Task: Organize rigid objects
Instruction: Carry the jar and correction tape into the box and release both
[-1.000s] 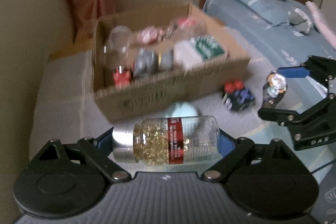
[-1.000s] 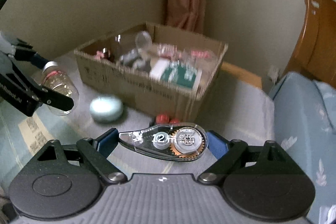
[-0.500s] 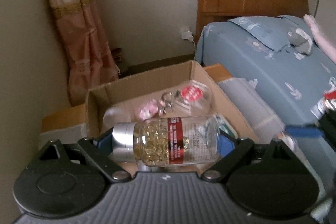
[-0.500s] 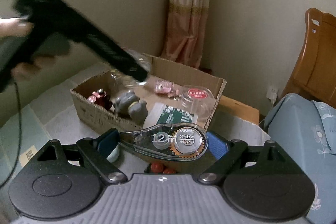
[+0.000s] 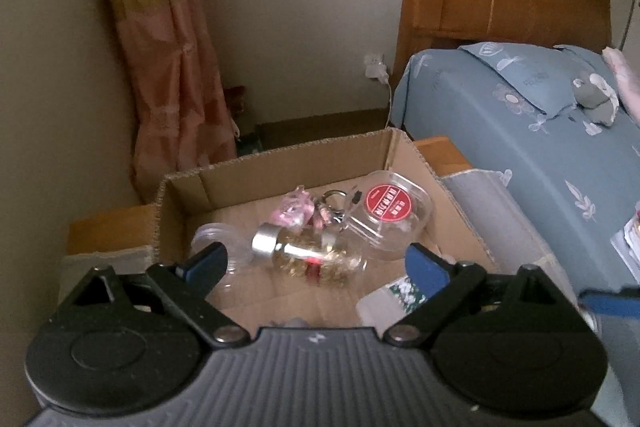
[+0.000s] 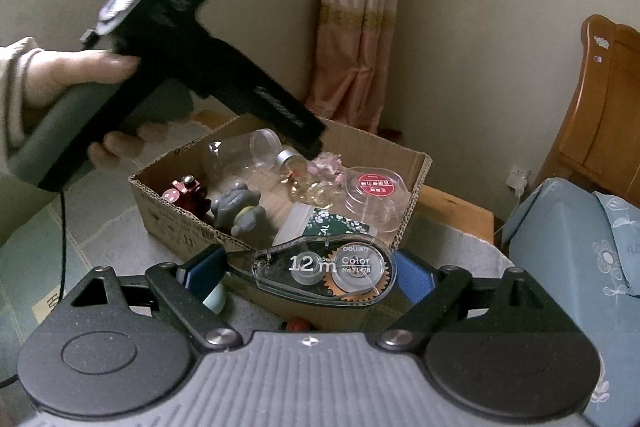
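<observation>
The left gripper (image 5: 316,263) hangs over the cardboard box (image 5: 280,163), pitched steeply down into it, its blue-padded jaws opening with nothing pressed between them. Below the gap the capsule bottle (image 5: 316,257) with a silver cap lies on its side on the box floor, apart from both pads, beside a clear round tub with a red label (image 5: 394,215) and a pink keychain (image 5: 296,209). From the right wrist view, a person's left hand (image 6: 68,75) wraps the grey handle, sleeve at the wrist, with the black body slanting down toward the box (image 6: 168,223). The right gripper (image 6: 308,273) is held short of the box's near wall, tilted downward, its pads clamped on the ends of a clear correction tape dispenser (image 6: 324,275) that lies crosswise. Inside the box also sit a grey figurine (image 6: 240,211) and a red toy (image 6: 186,193).
</observation>
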A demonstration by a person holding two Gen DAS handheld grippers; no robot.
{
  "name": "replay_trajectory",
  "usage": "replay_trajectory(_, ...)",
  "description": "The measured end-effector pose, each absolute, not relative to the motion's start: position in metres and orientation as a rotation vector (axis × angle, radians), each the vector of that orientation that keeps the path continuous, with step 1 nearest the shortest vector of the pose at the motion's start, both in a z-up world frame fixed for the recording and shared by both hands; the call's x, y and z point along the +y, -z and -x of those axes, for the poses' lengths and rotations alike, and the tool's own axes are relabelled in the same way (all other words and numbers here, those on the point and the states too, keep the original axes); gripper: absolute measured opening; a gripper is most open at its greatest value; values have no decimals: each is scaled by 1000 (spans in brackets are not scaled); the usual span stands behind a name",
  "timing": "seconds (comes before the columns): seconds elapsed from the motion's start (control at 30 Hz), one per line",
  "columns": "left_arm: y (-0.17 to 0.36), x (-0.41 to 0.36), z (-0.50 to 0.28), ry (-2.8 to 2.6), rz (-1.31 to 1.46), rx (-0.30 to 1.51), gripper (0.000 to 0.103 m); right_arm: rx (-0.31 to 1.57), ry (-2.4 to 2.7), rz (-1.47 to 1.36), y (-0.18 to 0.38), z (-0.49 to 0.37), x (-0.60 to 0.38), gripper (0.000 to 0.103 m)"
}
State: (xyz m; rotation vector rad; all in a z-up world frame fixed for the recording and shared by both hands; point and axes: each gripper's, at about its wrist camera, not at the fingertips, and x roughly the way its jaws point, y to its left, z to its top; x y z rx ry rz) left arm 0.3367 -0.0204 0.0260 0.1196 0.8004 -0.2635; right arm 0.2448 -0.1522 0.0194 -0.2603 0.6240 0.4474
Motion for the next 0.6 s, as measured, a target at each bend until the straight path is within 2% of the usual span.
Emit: replay_trajectory(0.6, -43, 53, -236, 147, -223, 742, 97, 625, -453, 278, -33, -267, -121, 93)
